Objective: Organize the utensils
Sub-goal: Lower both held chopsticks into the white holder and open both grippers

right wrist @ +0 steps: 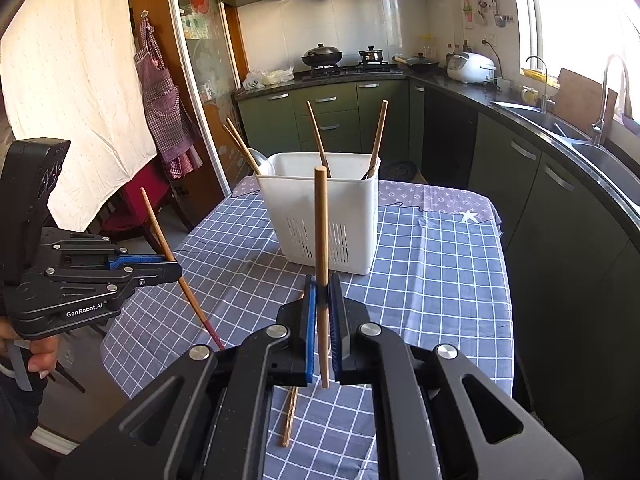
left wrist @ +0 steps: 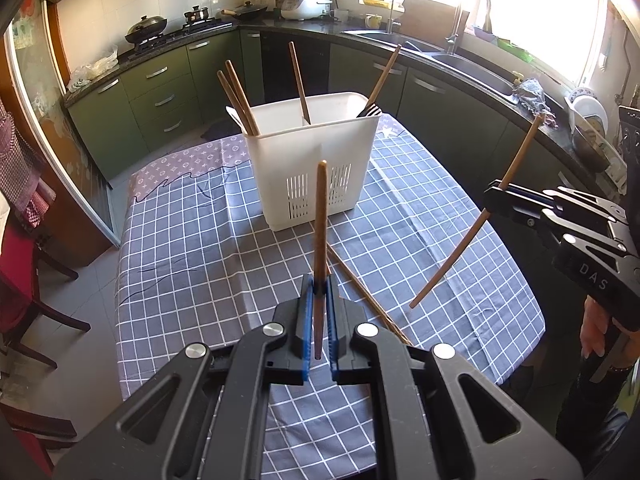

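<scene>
Chopstick (left wrist: 319, 240) upright, clamped in left gripper (left wrist: 319, 292); caddy (left wrist: 312, 168) at 12 o'clock; right gripper (right wrist: 323, 296) likewise clamps chopstick two (right wrist: 321, 260).

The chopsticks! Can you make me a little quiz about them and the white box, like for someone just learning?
1. True or false: the left tongs and the right tongs each pinch one chopstick.
2. Where is the white box? A) on the checked cloth B) in the sink C) on the floor
3. Fill in: chopsticks not yet picked up lie on the ____.

Key: 1 true; 2 A; 3 cloth. The left chopstick and right chopstick are both lifted clear of the cloth.
</scene>
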### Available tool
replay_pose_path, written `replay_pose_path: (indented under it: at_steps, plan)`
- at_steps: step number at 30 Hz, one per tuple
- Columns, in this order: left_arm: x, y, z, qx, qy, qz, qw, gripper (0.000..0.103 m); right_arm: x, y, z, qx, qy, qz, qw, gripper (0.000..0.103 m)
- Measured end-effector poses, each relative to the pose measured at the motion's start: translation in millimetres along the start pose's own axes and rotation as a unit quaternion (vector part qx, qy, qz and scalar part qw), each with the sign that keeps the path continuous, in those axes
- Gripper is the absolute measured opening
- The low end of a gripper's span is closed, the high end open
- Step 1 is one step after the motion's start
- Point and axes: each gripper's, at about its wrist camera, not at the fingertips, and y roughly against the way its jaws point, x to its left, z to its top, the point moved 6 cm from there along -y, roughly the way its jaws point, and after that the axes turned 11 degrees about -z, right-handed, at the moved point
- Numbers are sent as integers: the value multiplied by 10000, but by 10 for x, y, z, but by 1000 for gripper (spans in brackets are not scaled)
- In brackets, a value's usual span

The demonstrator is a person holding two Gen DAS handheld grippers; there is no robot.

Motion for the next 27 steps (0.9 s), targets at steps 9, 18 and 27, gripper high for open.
replay_pose_path:
  at_steps: [9, 18, 27]
  plan:
    - [-91, 252, 322, -232, -116, -124, 9996, 6, 26, 94, 94, -105, 72, 17, 9999, 7]
    - [-250, 751, 1280, -1121, -361, -111, 9930, 6, -40, 7, 55, 4, -9, -12, 10000, 7]
    - [-33, 622, 1961, -1605, -122, 329, 9864, 6, -204, 3, 59, 3, -125, -48, 9999, 7]
